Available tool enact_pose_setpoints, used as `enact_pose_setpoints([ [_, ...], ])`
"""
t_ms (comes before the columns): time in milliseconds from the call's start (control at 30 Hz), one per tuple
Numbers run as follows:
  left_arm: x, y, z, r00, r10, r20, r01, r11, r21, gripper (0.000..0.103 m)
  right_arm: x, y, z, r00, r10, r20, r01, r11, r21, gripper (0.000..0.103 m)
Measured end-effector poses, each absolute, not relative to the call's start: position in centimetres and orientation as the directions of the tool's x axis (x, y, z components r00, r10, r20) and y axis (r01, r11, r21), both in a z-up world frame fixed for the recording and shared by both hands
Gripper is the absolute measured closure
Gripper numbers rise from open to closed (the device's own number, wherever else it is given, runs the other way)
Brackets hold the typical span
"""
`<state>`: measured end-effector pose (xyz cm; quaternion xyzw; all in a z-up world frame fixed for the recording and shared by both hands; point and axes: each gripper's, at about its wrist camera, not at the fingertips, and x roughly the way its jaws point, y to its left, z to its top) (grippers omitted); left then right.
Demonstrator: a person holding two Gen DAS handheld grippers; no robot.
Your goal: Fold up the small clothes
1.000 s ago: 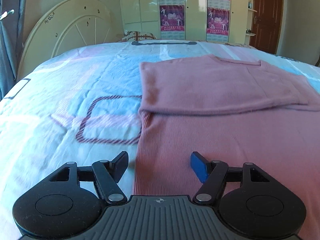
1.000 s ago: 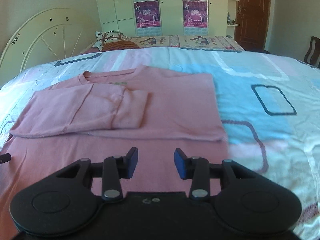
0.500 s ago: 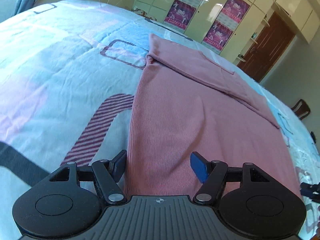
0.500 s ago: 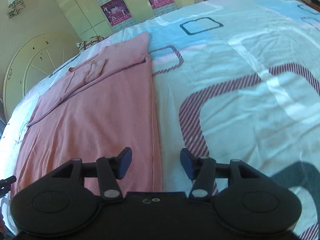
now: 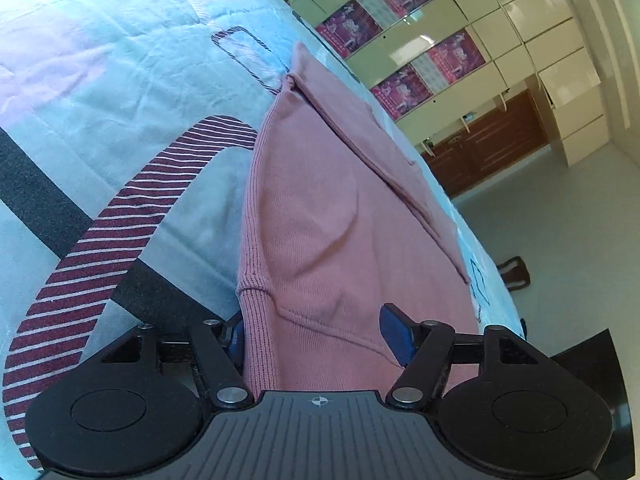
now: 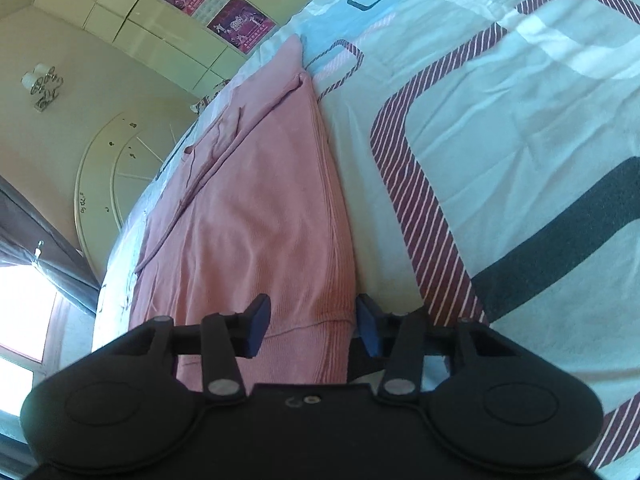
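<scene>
Pink sweater [image 5: 344,208] lying flat on the bed [image 5: 120,92], sleeves folded across the top, ribbed bottom edge nearest both cameras. Left claw [image 5: 316,334] spread around the sweater's bottom left corner, jaws just closing in, one pad at the cloth's edge, the other off it. Right claw [image 6: 312,330] spread around the bottom right corner, also just closing, no squeeze yet.

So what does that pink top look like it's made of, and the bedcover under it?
The pink top looks like a soft, matte rib knit, probably cotton or a blend: fine vertical ribs run along it, with a tighter ribbed hem band. The bedcover looks like thin, smooth woven fabric, likely printed cotton: flat printed stripes and blocks, fine creases, faint sheen.
</scene>
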<state>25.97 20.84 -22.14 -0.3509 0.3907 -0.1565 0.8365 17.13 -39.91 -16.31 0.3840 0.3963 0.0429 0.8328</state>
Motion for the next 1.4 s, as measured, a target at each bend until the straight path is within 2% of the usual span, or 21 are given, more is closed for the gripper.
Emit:
enact_pose_setpoints([
  [33,26.0,20.3,-21.9,0.647,-0.515,-0.562,-0.006,0.734,-0.679,0.043,17.3,-39.8,-16.3,0.674,0.382,-0.632,0.225,0.709,0.669,0.057],
  [67,26.0,19.9,-21.6,0.65,-0.489,-0.582,0.001,0.766,-0.643,0.054,17.5,-39.5,-16.2,0.662,0.389,-0.641,0.21,0.724,0.657,0.057],
  [100,26.0,19.5,-21.3,0.651,-0.46,-0.604,0.004,0.798,-0.603,0.068,17.8,-39.1,-16.0,0.646,0.399,-0.651,0.189,0.743,0.642,0.063],
  [133,26.0,19.3,-21.2,0.655,-0.451,-0.607,0.017,0.811,-0.584,0.081,18.0,-38.7,-16.0,0.624,0.407,-0.667,0.171,0.761,0.626,0.079],
  [167,26.0,19.5,-21.2,0.661,-0.465,-0.589,0.032,0.801,-0.597,0.098,18.2,-38.3,-16.0,0.602,0.402,-0.69,0.162,0.785,0.598,0.09],
  [200,25.7,20.1,-21.0,0.674,-0.483,-0.559,0.038,0.779,-0.626,0.098,18.3,-38.1,-16.0,0.591,0.401,-0.7,0.156,0.795,0.587,0.095],
  [300,24.6,21.3,-19.9,0.727,-0.487,-0.484,0.068,0.753,-0.655,0.098,17.3,-37.8,-14.0,0.644,0.395,-0.655,0.09,0.811,0.578,0.096],
  [333,24.4,21.5,-19.9,0.732,-0.476,-0.487,0.063,0.759,-0.648,0.098,16.8,-37.9,-13.3,0.671,0.402,-0.622,0.062,0.807,0.588,0.096],
  [367,24.4,21.4,-20.4,0.721,-0.446,-0.53,0.036,0.788,-0.615,0.098,16.4,-38.1,-12.9,0.696,0.402,-0.595,0.042,0.805,0.592,0.096],
  [400,24.8,21.4,-21.5,0.689,-0.427,-0.585,-0.003,0.806,-0.592,0.098,16.3,-38.3,-13.3,0.694,0.393,-0.604,0.05,0.81,0.584,0.096],
  [433,24.9,21.5,-22.3,0.678,-0.434,-0.594,-0.027,0.792,-0.61,0.098,16.8,-38.5,-14.4,0.655,0.373,-0.657,0.091,0.824,0.559,0.096],
  [467,24.4,22.0,-22.8,0.694,-0.444,-0.566,-0.046,0.757,-0.651,0.098,17.4,-38.5,-15.7,0.608,0.352,-0.711,0.135,0.837,0.53,0.097],
  [667,24.1,23.0,-23.2,0.728,-0.488,-0.482,-0.092,0.627,-0.774,0.098,16.7,-39.0,-14.3,0.688,0.373,-0.623,0.112,0.793,0.599,0.096],
  [833,26.1,22.8,-20.8,0.78,-0.504,-0.37,-0.058,0.531,-0.845,0.098,18.4,-39.1,-11.6,0.749,0.367,-0.552,0.075,0.78,0.621,0.096],
  [933,29.0,22.3,-19.0,0.806,-0.501,-0.316,-0.03,0.498,-0.866,0.098,21.3,-39.7,-9.6,0.792,0.341,-0.507,0.077,0.768,0.636,0.096],
  [1033,33.9,21.2,-16.9,0.818,-0.491,-0.3,-0.012,0.507,-0.862,0.098,25.2,-39.9,-7.8,0.818,0.311,-0.485,0.08,0.773,0.63,0.096],
  [1267,47.2,19.7,-14.8,0.814,-0.491,-0.312,-0.021,0.512,-0.859,0.098,36.4,-40.3,-5.3,0.829,0.269,-0.491,0.12,0.771,0.625,0.096],
  [1400,55.1,18.9,-14.6,0.777,-0.511,-0.367,-0.035,0.548,-0.836,0.098,43.0,-41.7,-6.2,0.813,0.285,-0.508,0.171,0.717,0.675,0.096],
])
